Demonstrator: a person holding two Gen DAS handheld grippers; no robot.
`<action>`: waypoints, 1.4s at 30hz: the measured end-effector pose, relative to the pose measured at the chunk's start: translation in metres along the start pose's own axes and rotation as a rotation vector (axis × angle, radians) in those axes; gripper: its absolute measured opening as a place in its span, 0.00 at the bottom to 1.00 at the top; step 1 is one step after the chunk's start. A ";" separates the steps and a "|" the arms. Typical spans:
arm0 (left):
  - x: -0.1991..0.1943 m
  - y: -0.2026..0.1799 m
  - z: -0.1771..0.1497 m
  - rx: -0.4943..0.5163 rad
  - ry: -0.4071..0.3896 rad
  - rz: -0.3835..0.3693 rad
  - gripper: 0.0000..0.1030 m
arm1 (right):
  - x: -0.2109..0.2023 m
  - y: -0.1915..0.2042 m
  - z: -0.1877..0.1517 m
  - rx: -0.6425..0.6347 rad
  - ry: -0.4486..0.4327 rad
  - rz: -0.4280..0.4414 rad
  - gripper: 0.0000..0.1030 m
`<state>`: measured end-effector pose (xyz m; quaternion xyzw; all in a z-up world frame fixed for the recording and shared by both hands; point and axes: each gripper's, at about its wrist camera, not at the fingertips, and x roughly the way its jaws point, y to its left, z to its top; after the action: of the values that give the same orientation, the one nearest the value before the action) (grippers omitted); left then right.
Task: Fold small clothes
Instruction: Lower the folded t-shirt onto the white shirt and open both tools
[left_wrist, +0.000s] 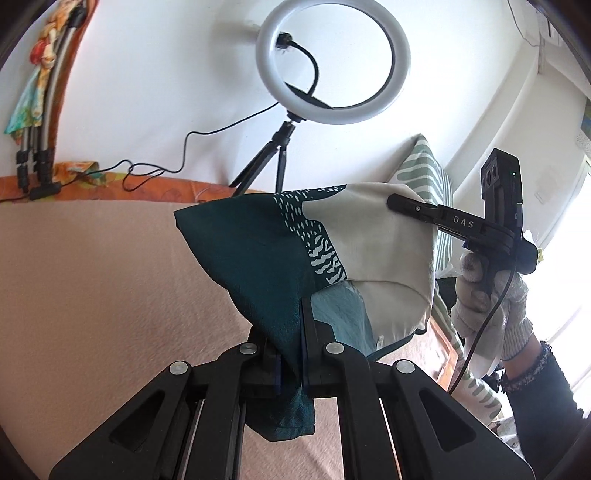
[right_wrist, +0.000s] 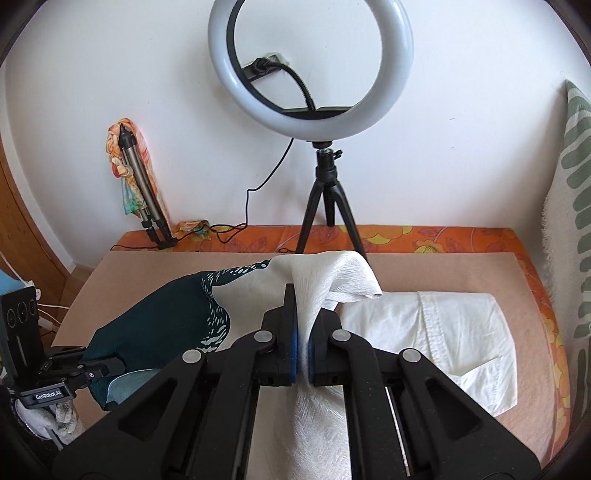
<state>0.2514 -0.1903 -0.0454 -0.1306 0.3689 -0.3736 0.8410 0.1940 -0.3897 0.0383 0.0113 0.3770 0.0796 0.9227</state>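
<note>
A small patterned garment (left_wrist: 280, 254), dark teal with white marks and cream panels, hangs stretched in the air between both grippers above the pink surface (left_wrist: 92, 295). My left gripper (left_wrist: 293, 343) is shut on its teal end. My right gripper (right_wrist: 303, 332) is shut on its cream end (right_wrist: 332, 280). In the left wrist view the right gripper (left_wrist: 399, 201) pinches the cream corner at the right. In the right wrist view the left gripper (right_wrist: 110, 365) clamps the teal edge (right_wrist: 166, 317) at the lower left.
A folded white garment (right_wrist: 443, 332) lies on the pink surface (right_wrist: 461, 269) to the right. A ring light on a tripod (right_wrist: 325, 192) stands at the back by the wall, with a cable. A folded tripod (right_wrist: 144, 192) leans at the back left. A striped cushion (right_wrist: 572, 221) stands at the right.
</note>
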 end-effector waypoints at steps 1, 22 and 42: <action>0.007 -0.007 0.005 0.011 -0.003 -0.007 0.05 | -0.005 -0.008 0.003 0.001 -0.008 -0.013 0.04; 0.153 -0.102 0.027 0.192 0.046 -0.077 0.03 | 0.000 -0.167 0.009 0.066 -0.011 -0.197 0.04; 0.162 -0.102 -0.003 0.241 0.188 0.079 0.72 | 0.018 -0.226 -0.021 0.172 0.053 -0.390 0.53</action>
<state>0.2676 -0.3776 -0.0811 0.0214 0.4032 -0.3922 0.8265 0.2232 -0.6110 -0.0076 0.0147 0.4013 -0.1327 0.9062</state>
